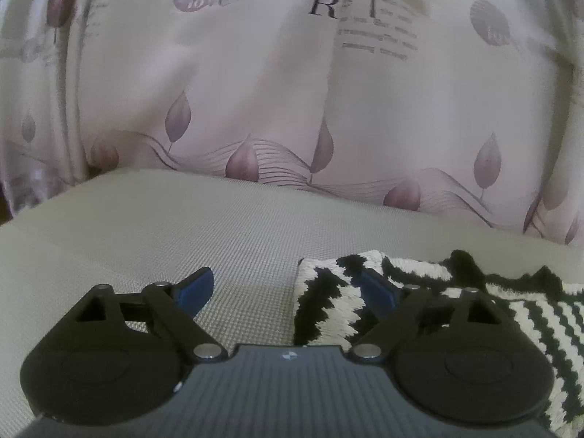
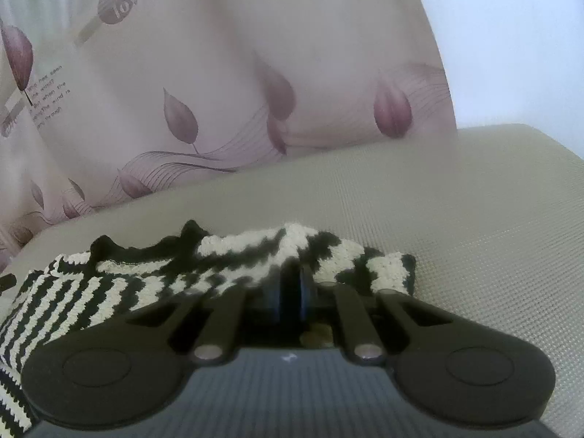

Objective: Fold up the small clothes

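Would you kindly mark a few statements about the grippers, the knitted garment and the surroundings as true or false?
1. The left gripper is open. True.
2. The right gripper stands wide open, clear of the cloth. False: it is shut on the striped knit garment.
3. The garment is plain red. False: it is black and cream.
4. A curtain with a leaf print hangs behind the beige surface. True.
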The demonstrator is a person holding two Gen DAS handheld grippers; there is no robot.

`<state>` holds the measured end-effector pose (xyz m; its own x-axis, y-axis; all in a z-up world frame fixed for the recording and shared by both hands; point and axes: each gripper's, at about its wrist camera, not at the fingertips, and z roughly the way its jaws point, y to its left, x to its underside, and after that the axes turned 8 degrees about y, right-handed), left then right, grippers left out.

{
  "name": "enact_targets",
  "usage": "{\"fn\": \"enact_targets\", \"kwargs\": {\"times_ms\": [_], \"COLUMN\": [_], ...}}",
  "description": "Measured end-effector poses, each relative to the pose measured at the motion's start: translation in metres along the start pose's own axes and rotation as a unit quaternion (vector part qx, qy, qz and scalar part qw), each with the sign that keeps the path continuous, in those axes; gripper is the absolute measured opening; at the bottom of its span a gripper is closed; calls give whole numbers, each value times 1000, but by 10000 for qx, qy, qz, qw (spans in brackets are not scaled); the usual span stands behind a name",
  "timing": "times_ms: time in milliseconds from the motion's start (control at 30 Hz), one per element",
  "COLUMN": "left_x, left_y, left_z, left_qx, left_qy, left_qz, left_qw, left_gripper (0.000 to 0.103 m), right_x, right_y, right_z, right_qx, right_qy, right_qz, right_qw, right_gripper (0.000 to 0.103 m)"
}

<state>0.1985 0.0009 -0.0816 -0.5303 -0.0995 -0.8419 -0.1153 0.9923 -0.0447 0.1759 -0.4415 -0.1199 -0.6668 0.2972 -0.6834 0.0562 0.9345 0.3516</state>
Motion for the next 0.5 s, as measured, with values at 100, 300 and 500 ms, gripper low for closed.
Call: {"fn": "enact_targets", "kwargs": {"times_ms": [100, 300, 500], "left_x": [1, 2, 2], "left_y": [-2, -1, -1], "left_z": [-1, -2, -4], "left_qx": [-21, -9, -15], "left_qy": [-37, -84, -118], "left_qz": [46, 12, 23], "left_qw": [10000, 10000, 9999], "left_gripper": [89, 95, 98], "right_x": [-3, -11, 9], "right_y": [-6, -22, 0], "right_z": [1, -32, -29], "right_qx": [-131, -647, -494], "right_qy": [32, 209, 571], "right_qz": [222, 581, -487], "right_qw": [9997, 9960, 9960], "right_gripper": [15, 21, 21]}}
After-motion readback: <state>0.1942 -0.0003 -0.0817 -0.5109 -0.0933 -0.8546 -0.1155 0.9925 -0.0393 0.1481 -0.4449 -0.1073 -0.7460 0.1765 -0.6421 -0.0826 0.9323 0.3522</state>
